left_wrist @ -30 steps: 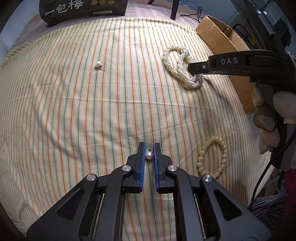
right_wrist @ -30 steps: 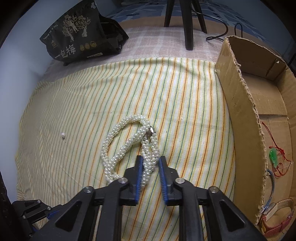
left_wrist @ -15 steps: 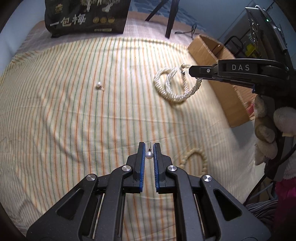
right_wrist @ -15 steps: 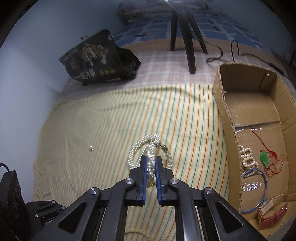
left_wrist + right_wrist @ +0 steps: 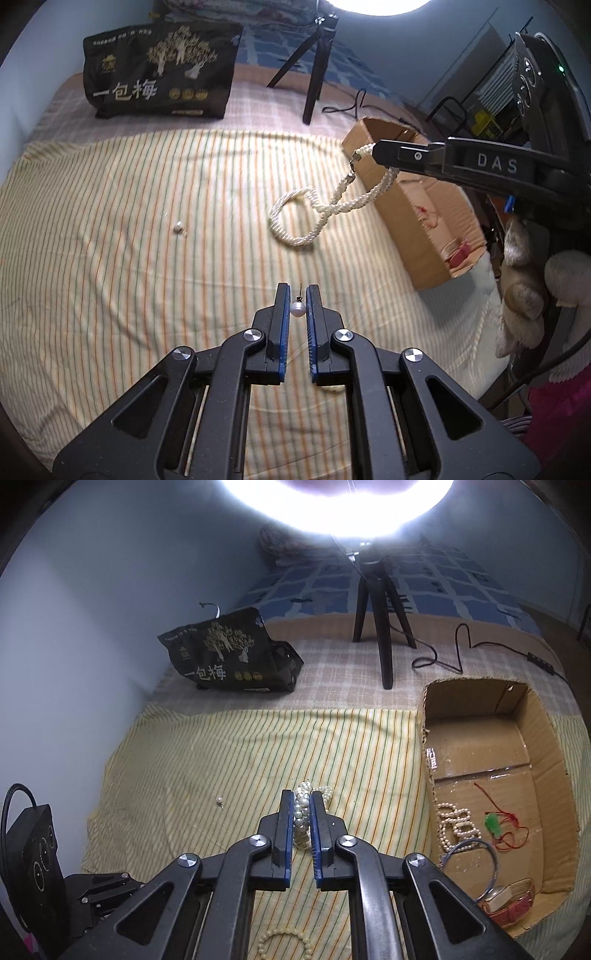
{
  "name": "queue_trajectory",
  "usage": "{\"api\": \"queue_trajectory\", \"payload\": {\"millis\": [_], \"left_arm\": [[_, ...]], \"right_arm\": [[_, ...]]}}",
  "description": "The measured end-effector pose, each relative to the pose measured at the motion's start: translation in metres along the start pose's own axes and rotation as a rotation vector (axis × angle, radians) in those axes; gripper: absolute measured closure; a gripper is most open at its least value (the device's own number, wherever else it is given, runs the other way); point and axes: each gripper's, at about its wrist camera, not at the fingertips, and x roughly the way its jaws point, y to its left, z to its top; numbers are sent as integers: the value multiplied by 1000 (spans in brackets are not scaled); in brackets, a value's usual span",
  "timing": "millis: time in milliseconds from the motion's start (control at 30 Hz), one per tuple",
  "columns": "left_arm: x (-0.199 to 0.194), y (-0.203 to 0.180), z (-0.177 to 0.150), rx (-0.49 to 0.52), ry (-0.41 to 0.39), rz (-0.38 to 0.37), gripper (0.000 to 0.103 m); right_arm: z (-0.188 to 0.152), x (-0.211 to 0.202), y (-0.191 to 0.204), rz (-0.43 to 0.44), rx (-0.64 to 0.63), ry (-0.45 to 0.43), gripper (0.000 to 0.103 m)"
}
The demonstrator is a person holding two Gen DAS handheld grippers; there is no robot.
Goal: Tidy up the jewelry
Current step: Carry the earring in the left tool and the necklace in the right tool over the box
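Black snack bag with gold tree print (image 5: 159,70) stands at far left-back on the bed, beyond the yellow striped cloth (image 5: 110,229).

Loose white pearl stud earring (image 5: 178,228) lies on the cloth, left of centre, apart from everything else.

Left tool (image 5: 297,301): blue-padded fingers nearly closed, pinching a small round white pearl earring (image 5: 297,308), post pointing up, held above the cloth.

Black tripod (image 5: 380,602) stands behind the cloth, cable trailing right.

Right tool (image 5: 303,808): closed tight on a white twisted multi-strand pearl necklace (image 5: 314,218). In the left wrist view the necklace hangs from the tool tip, clasp end up, lower loop draped toward the cloth; contact with the cloth cannot be told.

Cream round-bead bracelet (image 5: 284,943) lies on the cloth under the right tool.

Open brown cardboard box (image 5: 546,738) sits at the right edge, holding a pearl strand (image 5: 456,825), red cord with green pendant (image 5: 495,825), blue bangle (image 5: 469,853), and pink-strapped watch (image 5: 511,902).
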Motion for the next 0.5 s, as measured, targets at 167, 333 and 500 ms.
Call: {"api": "queue_trajectory", "payload": {"millis": [167, 333, 500], "left_arm": [[-1, -16, 10, 15, -25, -21, 97], [-3, -32, 20, 24, -50, -51, 97], [-6, -51, 31, 54, -80, -69, 97]], "right_arm": [[7, -17, -9, 8, 10, -30, 97], [16, -34, -17, 17, 13, -46, 97], [28, -60, -19, 23, -7, -86, 97]]}}
